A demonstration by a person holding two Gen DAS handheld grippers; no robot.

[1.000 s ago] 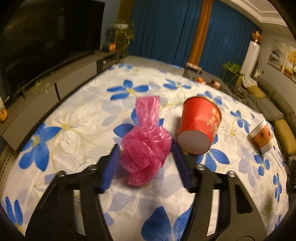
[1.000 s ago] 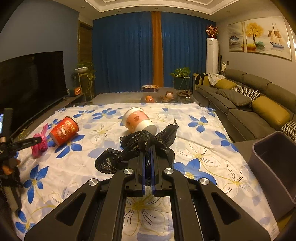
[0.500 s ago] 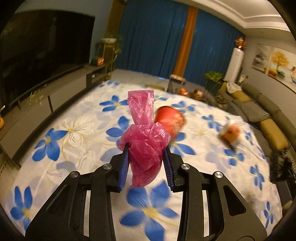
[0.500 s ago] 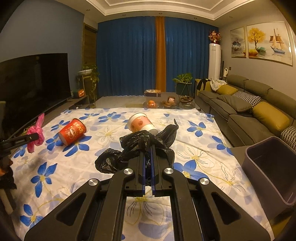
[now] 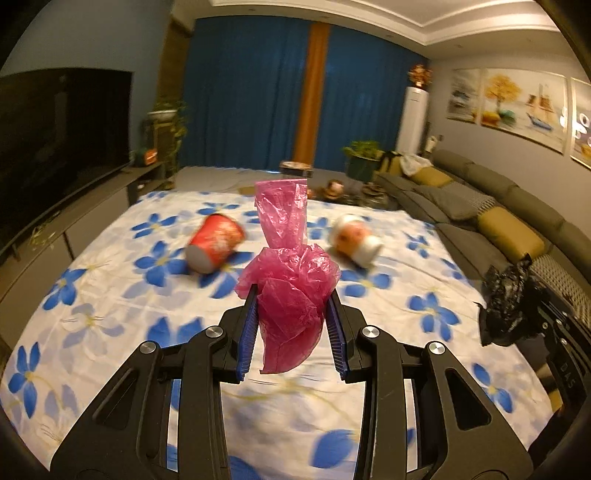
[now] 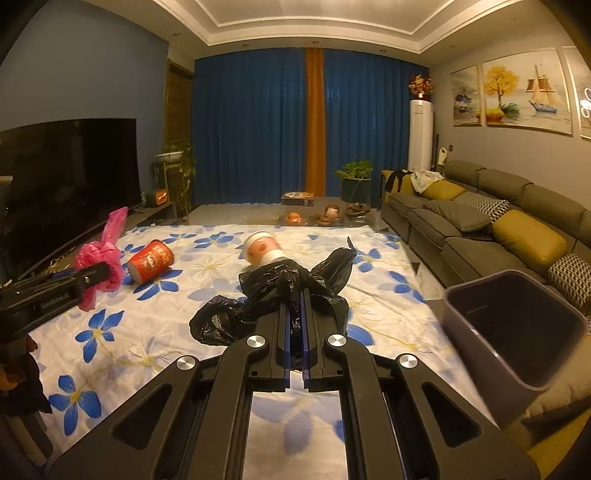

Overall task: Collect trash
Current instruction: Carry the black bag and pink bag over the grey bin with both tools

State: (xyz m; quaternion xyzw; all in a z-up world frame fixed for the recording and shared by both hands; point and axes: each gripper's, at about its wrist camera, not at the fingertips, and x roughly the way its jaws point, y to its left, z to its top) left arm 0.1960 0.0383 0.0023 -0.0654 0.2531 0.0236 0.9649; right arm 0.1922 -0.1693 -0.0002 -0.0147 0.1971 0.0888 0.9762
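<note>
My left gripper (image 5: 291, 325) was clamped on a crumpled pink plastic bag (image 5: 290, 291) held above the flowered sheet (image 5: 110, 295), my right gripper (image 6: 294, 295) pinching a crumpled black plastic bag (image 6: 273, 295) beside a grey plastic bin (image 6: 517, 332).

Warm, dim indoor light fills the room I am working in, tinting the white ceiling (image 6: 314, 22) amber and leaving the television screen (image 6: 70, 177) at 9 o'clock almost black. In the view from my left hand-held gripper (image 5: 291, 314), the pink bag (image 5: 291, 295) held in it stays sharp while the red cup (image 5: 214, 245), the white cup (image 5: 356, 240) and the flowered sheet (image 5: 92, 325) behind smear with motion blur. The view from my right hand-held gripper (image 6: 294, 295) is steadier, with only the grey bin (image 6: 517, 332) at 3 o'clock soft. Both fisheye pictures bend walls and fade to black at the corners. Small glints mark the gripper bolts.
</note>
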